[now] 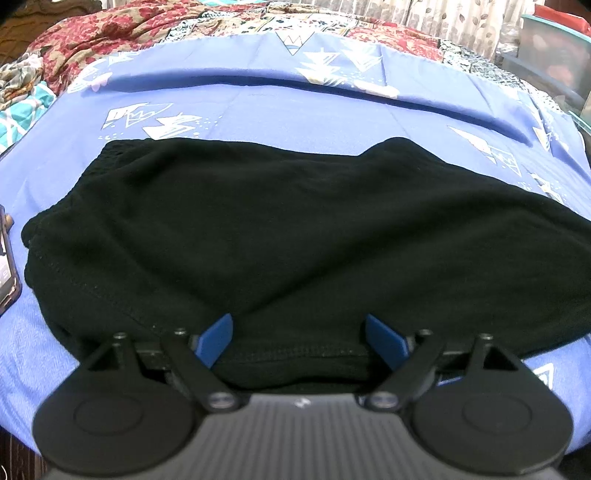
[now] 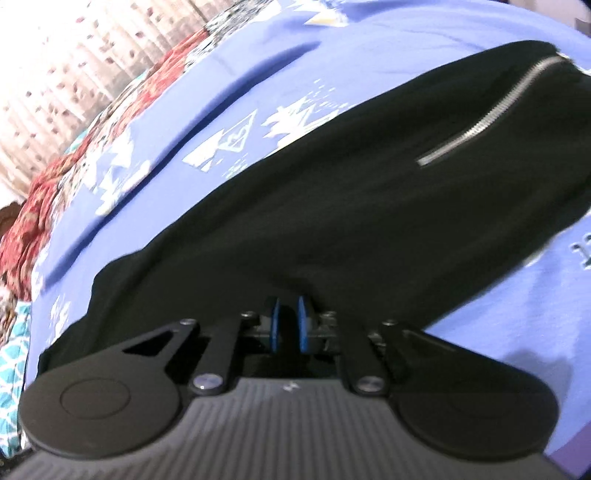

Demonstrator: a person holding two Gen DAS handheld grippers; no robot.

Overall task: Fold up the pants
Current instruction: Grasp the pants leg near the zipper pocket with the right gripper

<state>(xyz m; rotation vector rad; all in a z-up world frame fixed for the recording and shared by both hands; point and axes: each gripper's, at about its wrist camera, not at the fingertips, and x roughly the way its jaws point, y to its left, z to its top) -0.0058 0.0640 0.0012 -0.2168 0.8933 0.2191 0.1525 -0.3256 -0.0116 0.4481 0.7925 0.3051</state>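
Black pants spread flat across frame centre on blue bedsheet, silver zipper upper right. Left tool fingers apart over hem; right tool clamped on pants.

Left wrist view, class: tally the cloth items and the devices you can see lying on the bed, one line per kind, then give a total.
Black pants: 1
Blue patterned sheet: 1
Red floral blanket: 1
Phone at the left edge: 1
Total: 4
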